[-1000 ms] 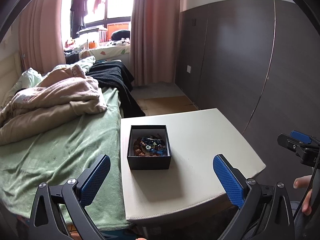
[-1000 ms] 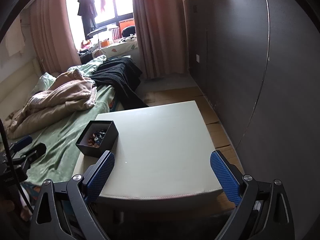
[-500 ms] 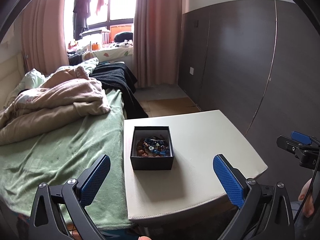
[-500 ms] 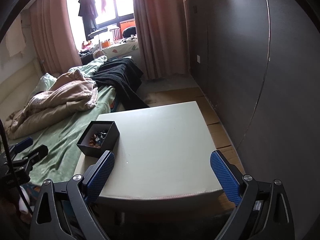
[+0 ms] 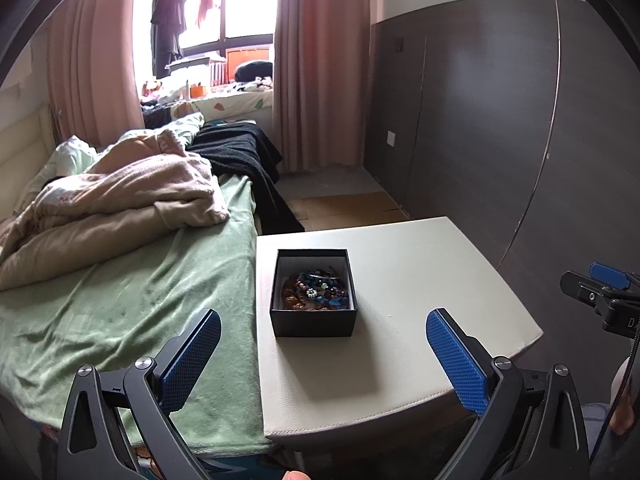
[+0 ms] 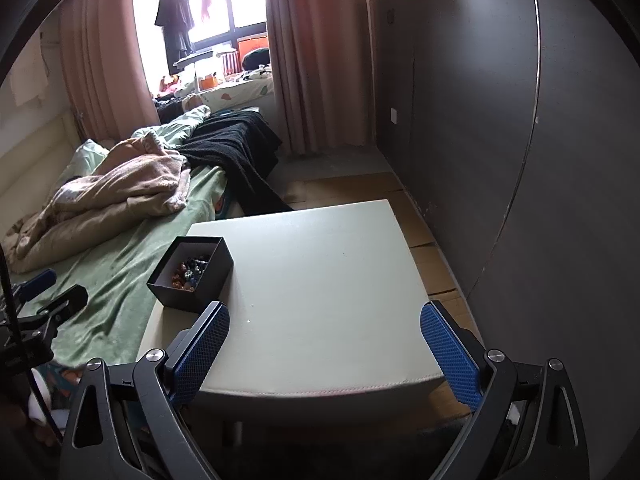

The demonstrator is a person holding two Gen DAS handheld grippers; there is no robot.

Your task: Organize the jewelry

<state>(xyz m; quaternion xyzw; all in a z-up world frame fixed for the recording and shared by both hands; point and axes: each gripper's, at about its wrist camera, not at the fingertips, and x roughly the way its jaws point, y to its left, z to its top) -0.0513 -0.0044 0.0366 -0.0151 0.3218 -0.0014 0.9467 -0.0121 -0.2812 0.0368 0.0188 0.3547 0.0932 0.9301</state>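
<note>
Bedroom scene, largest element first. A bed [image 5: 120,300] under a green cover filled the left of both views, with a rumpled pink-beige blanket [image 5: 120,200] and a black cloth [image 5: 244,152] heaped toward the window; the items on the sill were too small and backlit to identify. A dark panelled wall [image 5: 500,120] closed off the right side.

A pale square surface [image 5: 420,280] stood just beside the bed; its near edge and underside fell partly behind the tongs in both views.

An open black box [image 5: 313,294] rested on the surface near the edge facing the bed. It held the jewelry [image 5: 316,288], a tangle of blue, brown and orange beads whose individual pieces could not be separated.

The left tongs [image 5: 322,344] hovered short of the box, spread wide and empty. The right tongs [image 6: 324,340] hung over the near edge of the surface, likewise wide and empty, the box ahead of the left finger. Each pair showed only as a cut-off fragment at the margin of the other's view.
</note>
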